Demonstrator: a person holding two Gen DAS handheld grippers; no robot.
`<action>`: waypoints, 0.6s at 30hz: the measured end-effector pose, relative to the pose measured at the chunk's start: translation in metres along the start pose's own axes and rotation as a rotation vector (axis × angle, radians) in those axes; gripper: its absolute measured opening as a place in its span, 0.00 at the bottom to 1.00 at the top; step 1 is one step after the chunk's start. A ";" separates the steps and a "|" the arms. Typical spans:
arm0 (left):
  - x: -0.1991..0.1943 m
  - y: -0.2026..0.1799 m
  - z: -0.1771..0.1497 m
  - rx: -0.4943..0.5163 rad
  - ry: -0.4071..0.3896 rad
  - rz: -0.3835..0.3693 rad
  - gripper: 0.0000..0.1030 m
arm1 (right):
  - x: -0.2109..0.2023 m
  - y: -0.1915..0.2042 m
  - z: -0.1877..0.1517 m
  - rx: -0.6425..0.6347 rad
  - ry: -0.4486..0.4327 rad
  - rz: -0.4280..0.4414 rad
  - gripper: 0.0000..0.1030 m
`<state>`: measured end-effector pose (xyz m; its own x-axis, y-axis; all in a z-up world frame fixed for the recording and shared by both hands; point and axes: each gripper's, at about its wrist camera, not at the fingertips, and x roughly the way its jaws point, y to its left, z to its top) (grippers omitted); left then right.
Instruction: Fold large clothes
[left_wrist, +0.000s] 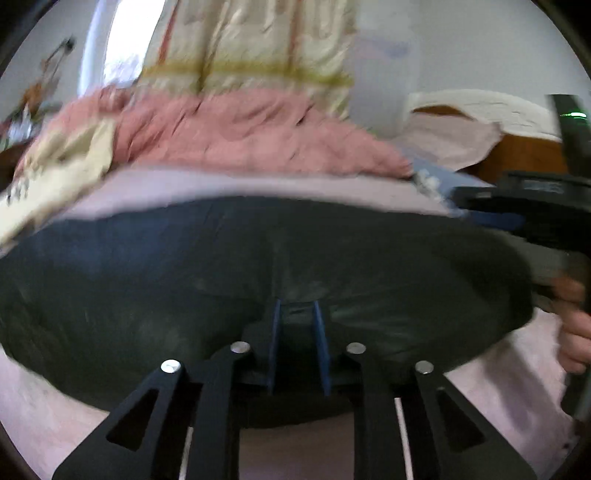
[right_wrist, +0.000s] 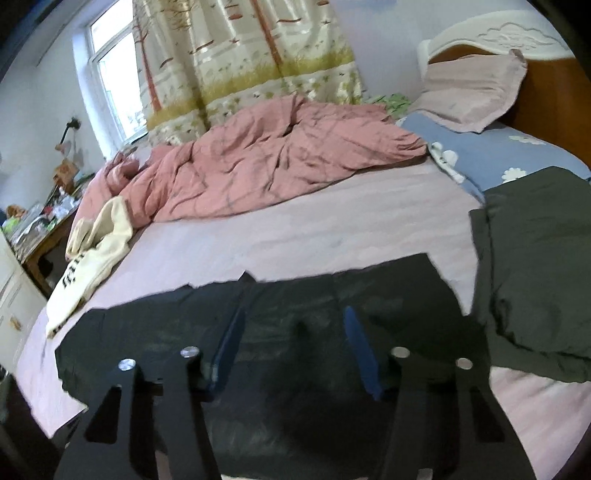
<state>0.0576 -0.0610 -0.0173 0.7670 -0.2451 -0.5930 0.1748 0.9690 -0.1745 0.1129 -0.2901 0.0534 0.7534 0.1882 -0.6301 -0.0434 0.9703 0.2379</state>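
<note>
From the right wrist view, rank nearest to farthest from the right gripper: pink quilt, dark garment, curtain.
1. Dark garment, directly under the right gripper.
2. Pink quilt, mid-bed, left of centre.
3. Curtain, behind the bed.

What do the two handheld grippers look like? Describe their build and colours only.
Both the left gripper and the right gripper have black flat linkage arms with triangular cutouts, silver round pivot pins and blue finger pads. No cables, markings or sleeves are visible.

Dark green garment (right_wrist: 295, 325) on a pale pink bed sheet (right_wrist: 295, 229); salmon-pink duvet (right_wrist: 277, 162); blue pillow (right_wrist: 509, 155) with white flowers; tree-patterned cream curtain (right_wrist: 240, 55).
</note>
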 end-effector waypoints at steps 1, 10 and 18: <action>0.004 0.008 0.001 -0.047 0.021 -0.025 0.21 | 0.003 0.005 -0.002 -0.019 0.013 0.004 0.36; 0.020 0.018 -0.007 -0.100 0.059 -0.073 0.20 | 0.027 0.046 -0.018 0.002 0.213 0.303 0.11; 0.019 0.024 -0.012 -0.127 0.066 -0.104 0.20 | 0.092 0.098 -0.035 0.013 0.489 0.279 0.11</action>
<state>0.0687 -0.0422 -0.0418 0.7062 -0.3491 -0.6159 0.1681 0.9278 -0.3331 0.1550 -0.1721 -0.0069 0.3223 0.4890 -0.8106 -0.1875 0.8723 0.4517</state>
